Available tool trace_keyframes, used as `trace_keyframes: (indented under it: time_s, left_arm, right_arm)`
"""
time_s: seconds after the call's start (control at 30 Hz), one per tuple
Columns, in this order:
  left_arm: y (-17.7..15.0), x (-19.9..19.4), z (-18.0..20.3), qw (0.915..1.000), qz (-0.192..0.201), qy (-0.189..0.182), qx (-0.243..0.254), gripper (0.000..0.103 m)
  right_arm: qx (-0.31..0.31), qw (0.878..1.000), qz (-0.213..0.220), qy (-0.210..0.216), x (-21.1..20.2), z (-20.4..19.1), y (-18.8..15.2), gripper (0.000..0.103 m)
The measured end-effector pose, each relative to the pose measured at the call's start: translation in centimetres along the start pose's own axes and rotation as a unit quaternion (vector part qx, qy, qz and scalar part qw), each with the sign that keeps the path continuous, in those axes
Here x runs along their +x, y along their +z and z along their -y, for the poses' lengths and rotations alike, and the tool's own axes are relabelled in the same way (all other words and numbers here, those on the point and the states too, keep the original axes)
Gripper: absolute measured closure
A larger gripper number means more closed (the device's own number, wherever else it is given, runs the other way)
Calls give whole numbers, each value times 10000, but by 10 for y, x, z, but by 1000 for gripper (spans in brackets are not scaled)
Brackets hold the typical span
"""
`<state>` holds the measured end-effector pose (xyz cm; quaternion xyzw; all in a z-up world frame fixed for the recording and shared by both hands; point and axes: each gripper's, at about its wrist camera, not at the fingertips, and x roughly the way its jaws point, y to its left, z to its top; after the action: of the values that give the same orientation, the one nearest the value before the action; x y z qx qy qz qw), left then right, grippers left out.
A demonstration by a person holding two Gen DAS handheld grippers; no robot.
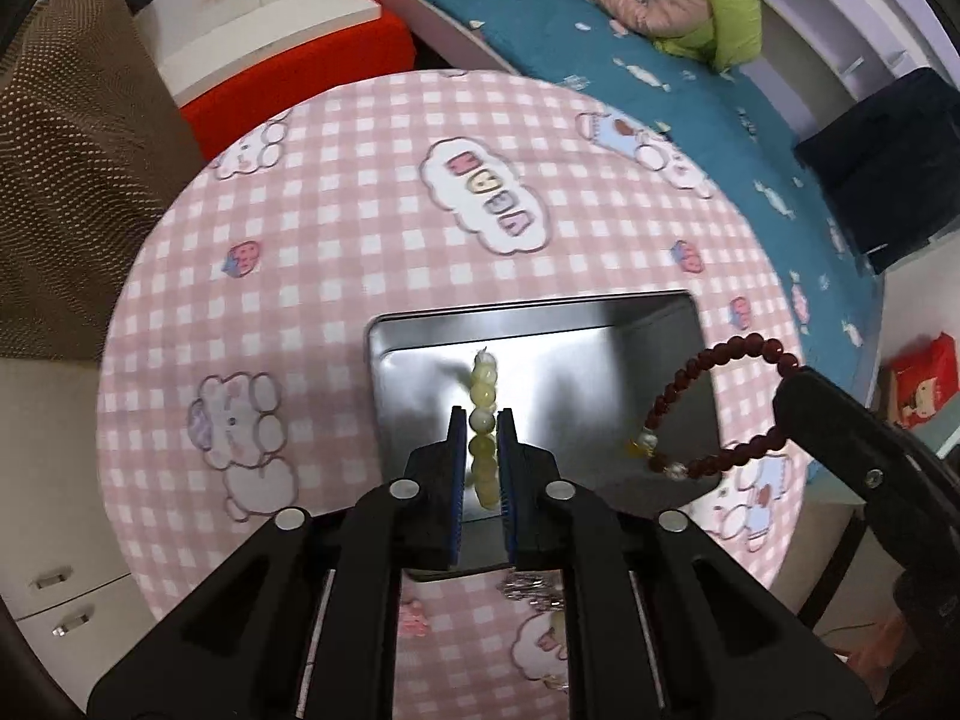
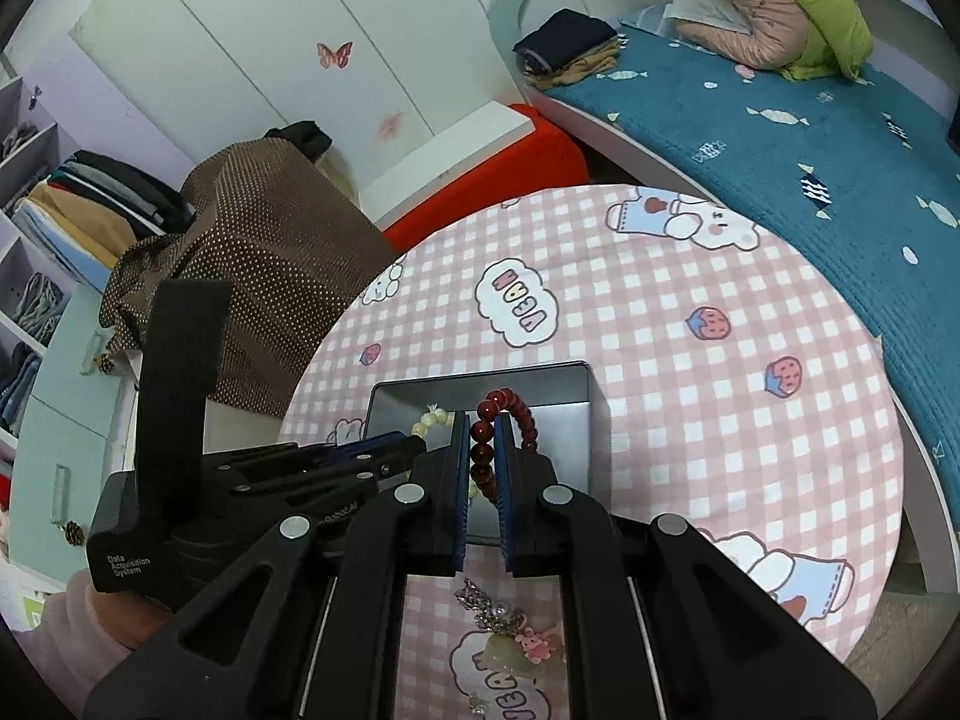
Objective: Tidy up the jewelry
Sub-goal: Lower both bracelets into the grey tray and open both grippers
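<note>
My left gripper (image 1: 482,417) points steeply down over the open metal tin (image 1: 420,360), and the pale yellow bead bracelet (image 1: 483,414) hangs between its jaws, the blue pads pressing the beads on both sides. The loop's free end, with a small tassel, reaches beyond the jaw tips toward the tin's far wall, above its floor.

My right gripper (image 2: 485,441) has its jaws clenched on the dark red bead bracelet (image 2: 501,420). Part of that loop runs back between the pads, and the rest arches up past the tips and over to the right of them, above the tin. From the left wrist camera the red loop hangs to the right of my left jaws, over the tin's right edge, with a few pale beads at its low end.

The tin sits on the round surface (image 1: 300,252) covered in a pink checked cloth. Beneath and behind both sets of jaws, on the cloth, lies a silver chain with charms (image 2: 510,630), untouched.
</note>
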<state>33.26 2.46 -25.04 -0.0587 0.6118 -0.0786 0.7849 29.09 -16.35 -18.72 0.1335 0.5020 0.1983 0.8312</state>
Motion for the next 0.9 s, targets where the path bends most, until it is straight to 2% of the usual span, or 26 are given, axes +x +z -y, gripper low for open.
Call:
trace_keyframes:
  time_s: [0.03, 0.07, 0.13, 0.33, 0.47, 0.63, 0.7, 0.77, 0.9]
  left_arm:
    - [0, -2, -2, 10000, 31, 68, -20, 69]
    - [0, -6, -3, 10000, 76, 3, -45, 62]
    - [-2, -19, -5, 9998, 196, -61, -73, 59]
    - [-14, -48, -11, 9991, 417, 80, -51, 58]
    - [-25, -63, -30, 9976, 549, 338, -236, 58]
    - [-37, -71, -54, 9957, 603, 435, -548, 58]
    - [-41, -70, -62, 9952, 572, 471, -638, 58]
    - [-45, -67, -66, 9950, 526, 498, -694, 58]
    - [-51, -63, -66, 9953, 476, 496, -686, 58]
  right_arm:
    - [-30, 10000, -45, 23, 3, -3, 0, 96]
    - [-63, 9999, -79, 49, 6, -5, 0, 96]
    - [-148, 9998, -118, 91, 8, -11, 0, 96]
    - [-401, 9979, -330, 392, 23, -33, 0, 96]
    - [-522, 9952, -501, 659, 36, -48, 2, 96]
    - [-543, 9914, -611, 1023, 51, -59, 6, 96]
    - [-492, 9923, -701, 894, 59, -58, 6, 93]
    - [-266, 9952, -757, 568, 67, -48, 5, 92]
    - [6, 9960, -746, 489, 61, -34, 5, 83]
